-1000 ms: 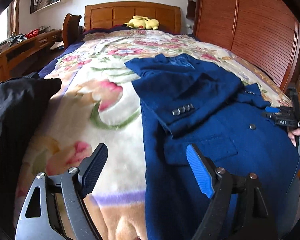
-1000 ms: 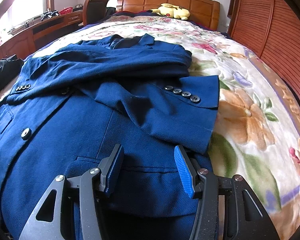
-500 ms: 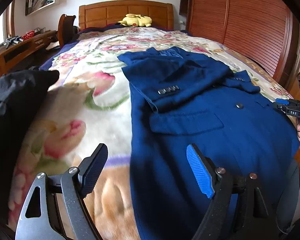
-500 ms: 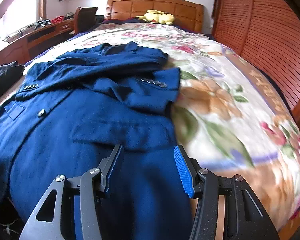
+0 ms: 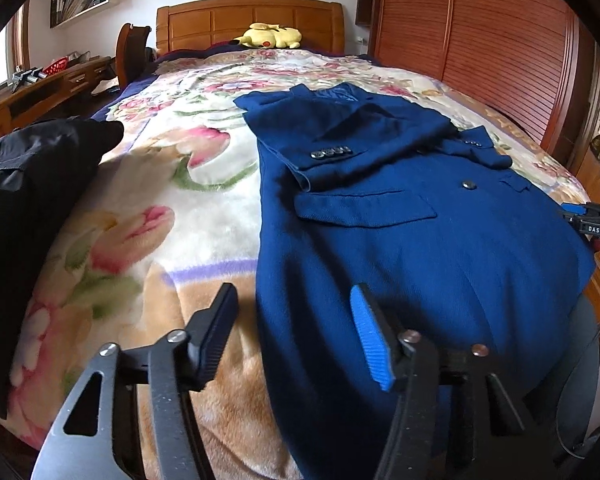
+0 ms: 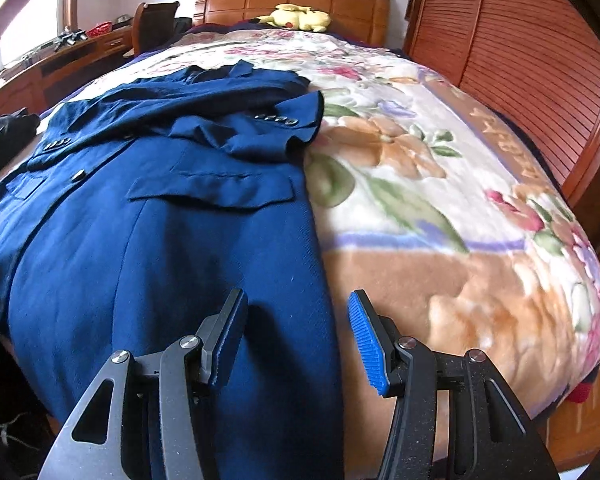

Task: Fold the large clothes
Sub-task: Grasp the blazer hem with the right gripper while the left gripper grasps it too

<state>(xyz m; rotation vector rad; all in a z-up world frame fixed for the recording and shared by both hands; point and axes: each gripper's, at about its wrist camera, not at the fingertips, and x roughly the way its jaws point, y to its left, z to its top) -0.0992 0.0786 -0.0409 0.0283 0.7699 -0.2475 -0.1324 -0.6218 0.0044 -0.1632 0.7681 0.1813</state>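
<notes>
Here, a dark blue woven suit jacket (image 5: 400,216) spread face-up along the near half of a bed under a plush floral blanket in cream, pink and tan (image 5: 172,184), collar toward the wooden headboard (image 5: 252,20), hem hanging over the foot edge. Both sleeves already laid across the chest, cuff buttons showing, presumably so that the body can be doubled over them next. Hem left dangling, most likely to give each gripper a free edge to pinch from the foot of the bed.

Left gripper (image 5: 292,336) poised over the jacket's left side edge near the hem: black finger (image 5: 216,332) above bare blanket, blue ribbed pad (image 5: 370,344) above blue cloth, so the garment's border runs up between the two. Jaws about half spread and closing, nothing pinched yet as far as can be seen; hard to say whether the tips brush the cloth, given the blur low in the left wrist view.

Right gripper (image 6: 296,332) mirrored on the other side: left finger (image 6: 230,336) over the jacket, blue pad (image 6: 368,344) over tan blanket, the jacket's right edge passing between. Jaws roughly half spread, gripping nothing.

Off to the left, a crumpled black garment (image 5: 32,184) heaped on the blanket, apart from the jacket. A yellow plush toy (image 5: 270,36) against the headboard, well clear. Slatted wooden wardrobe doors (image 5: 480,40) along the far side.
</notes>
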